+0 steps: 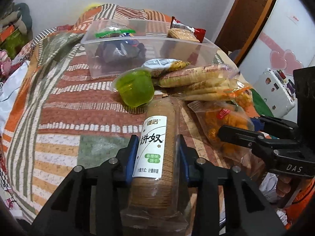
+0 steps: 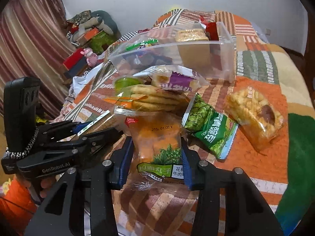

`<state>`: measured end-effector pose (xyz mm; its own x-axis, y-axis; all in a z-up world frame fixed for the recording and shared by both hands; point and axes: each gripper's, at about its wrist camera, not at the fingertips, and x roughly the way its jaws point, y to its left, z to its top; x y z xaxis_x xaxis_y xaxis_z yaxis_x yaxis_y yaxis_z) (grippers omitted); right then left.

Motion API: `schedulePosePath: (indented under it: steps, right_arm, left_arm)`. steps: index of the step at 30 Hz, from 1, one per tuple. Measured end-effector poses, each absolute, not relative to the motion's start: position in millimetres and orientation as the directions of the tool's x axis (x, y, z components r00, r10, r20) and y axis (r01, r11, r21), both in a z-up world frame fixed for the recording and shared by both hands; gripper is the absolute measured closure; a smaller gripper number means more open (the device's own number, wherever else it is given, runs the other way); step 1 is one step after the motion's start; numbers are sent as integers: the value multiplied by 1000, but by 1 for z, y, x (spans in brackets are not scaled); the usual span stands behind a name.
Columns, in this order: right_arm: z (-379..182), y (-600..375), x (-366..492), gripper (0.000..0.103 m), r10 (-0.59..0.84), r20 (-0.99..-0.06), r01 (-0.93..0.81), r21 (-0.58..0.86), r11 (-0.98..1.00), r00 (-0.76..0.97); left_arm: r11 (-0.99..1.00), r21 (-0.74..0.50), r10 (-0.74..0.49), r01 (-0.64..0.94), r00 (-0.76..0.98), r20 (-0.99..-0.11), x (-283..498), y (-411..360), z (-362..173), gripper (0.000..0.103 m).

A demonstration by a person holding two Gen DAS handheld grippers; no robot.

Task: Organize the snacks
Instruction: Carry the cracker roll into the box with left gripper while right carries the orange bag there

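My left gripper (image 1: 157, 143) is shut on a clear-wrapped roll of brown biscuits (image 1: 155, 122) with a white label, its blue pads pressing both sides. My right gripper (image 2: 156, 147) is shut on a clear bag of orange snack balls (image 2: 157, 135) with a green label. Each gripper shows at the edge of the other's view. Behind stands a clear plastic box (image 1: 177, 49) holding a few wrapped snacks. Before it lie a green jelly cup (image 1: 135, 90) and packs of long stick biscuits (image 1: 196, 74). A green pea bag (image 2: 208, 127) and a yellow puff pack (image 2: 254, 114) lie to the right.
Everything rests on a bed with an orange, green and white patchwork blanket (image 1: 59, 118). A purple-wrapped pastry (image 2: 173, 78) leans on the pile. Boxes and soft toys (image 2: 88, 31) sit by a striped curtain at the left. A wooden door frame (image 1: 246, 19) stands at the right.
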<state>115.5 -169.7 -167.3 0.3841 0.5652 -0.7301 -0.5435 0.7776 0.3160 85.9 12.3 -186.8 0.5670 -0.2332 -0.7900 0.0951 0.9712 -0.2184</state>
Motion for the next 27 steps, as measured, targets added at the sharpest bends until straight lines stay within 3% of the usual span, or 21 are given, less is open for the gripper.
schedulePosePath:
  steps: [9,27]
  right_arm:
    - [-147,-176,110,66,590,-691,-564,311,765,419]
    - [-72,-188,131,66,611,-524,-566,268,779,593]
  left_arm:
    - [972,-207,-229,109,619,-751,74,13,-161,68]
    - [982,-155,-176,104,789,-588,87,19,-77,68]
